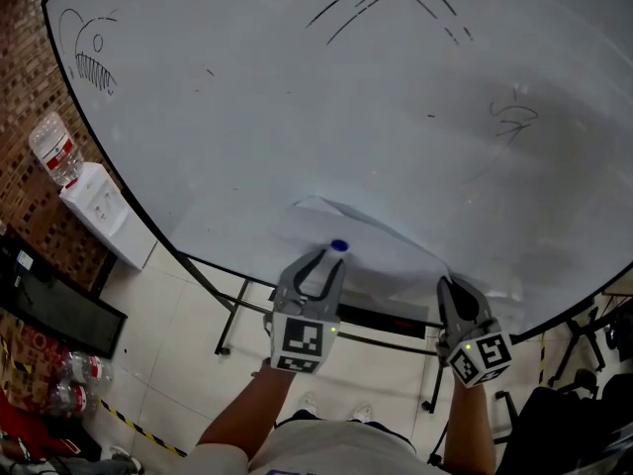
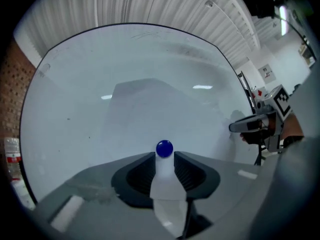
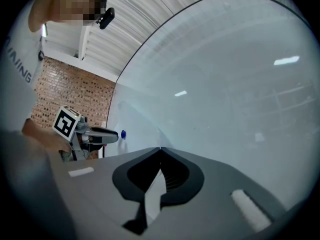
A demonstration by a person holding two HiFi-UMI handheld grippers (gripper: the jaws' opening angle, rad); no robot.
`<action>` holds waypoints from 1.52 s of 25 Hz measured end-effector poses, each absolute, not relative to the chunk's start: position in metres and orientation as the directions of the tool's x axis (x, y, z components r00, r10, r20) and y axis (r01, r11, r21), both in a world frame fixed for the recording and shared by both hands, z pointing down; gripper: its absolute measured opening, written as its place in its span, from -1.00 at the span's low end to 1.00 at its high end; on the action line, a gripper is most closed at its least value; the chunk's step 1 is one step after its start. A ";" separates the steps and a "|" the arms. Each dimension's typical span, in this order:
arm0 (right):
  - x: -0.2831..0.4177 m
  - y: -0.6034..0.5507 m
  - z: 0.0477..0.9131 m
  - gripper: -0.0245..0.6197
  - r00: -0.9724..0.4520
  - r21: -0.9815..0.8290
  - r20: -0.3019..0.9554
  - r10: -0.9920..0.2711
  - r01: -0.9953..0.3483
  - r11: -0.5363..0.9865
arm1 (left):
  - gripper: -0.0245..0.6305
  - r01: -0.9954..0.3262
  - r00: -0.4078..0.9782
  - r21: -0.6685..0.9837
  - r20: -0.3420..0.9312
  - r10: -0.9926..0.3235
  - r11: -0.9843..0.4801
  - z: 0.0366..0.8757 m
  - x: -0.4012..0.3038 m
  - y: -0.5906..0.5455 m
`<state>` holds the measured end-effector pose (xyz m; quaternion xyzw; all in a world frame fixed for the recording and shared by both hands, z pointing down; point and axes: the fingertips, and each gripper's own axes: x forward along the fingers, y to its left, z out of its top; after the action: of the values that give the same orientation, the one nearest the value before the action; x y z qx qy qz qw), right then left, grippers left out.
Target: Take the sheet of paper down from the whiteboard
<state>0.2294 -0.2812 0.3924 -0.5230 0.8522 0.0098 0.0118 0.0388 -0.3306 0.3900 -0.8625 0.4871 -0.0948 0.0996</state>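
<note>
Your left hand-held gripper (image 2: pixel 164 158): jaws apart, blue magnet (image 2: pixel 164 148) at their tips, pinning the sheet of paper (image 1: pixel 391 257) low on the whiteboard (image 1: pixel 297 97). Your right hand-held gripper (image 3: pixel 160 150): clamped on the sheet's edge.

Whiteboard (image 1: pixel 297 97) is showing smooth and glossy, throwing back the ceiling lights. Sheet of paper (image 1: pixel 396 255) is looking thin and matt white. Magnet (image 2: pixel 164 148) is gleaming like glossy blue plastic. My left gripper (image 2: pixel 164 157) and right gripper (image 3: pixel 160 151) are reading as matt grey plastic, with dark ribbed pads (image 2: pixel 139 176). Brick wall (image 1: pixel 25 87) at far left is looking rough. Floor tiles (image 1: pixel 178 364) are shining faintly.
</note>
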 end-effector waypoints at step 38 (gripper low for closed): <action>0.229 -0.264 0.386 -0.90 -0.462 0.004 -0.051 -0.886 -0.887 0.462 | -0.52 -0.848 0.444 -0.290 0.065 -0.894 -0.443 0.382 0.032 -0.318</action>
<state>0.2295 -0.2643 0.3855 -0.5184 0.8548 0.0146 0.0207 0.0320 -0.3180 0.3817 -0.8429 0.5167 -0.1045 0.1078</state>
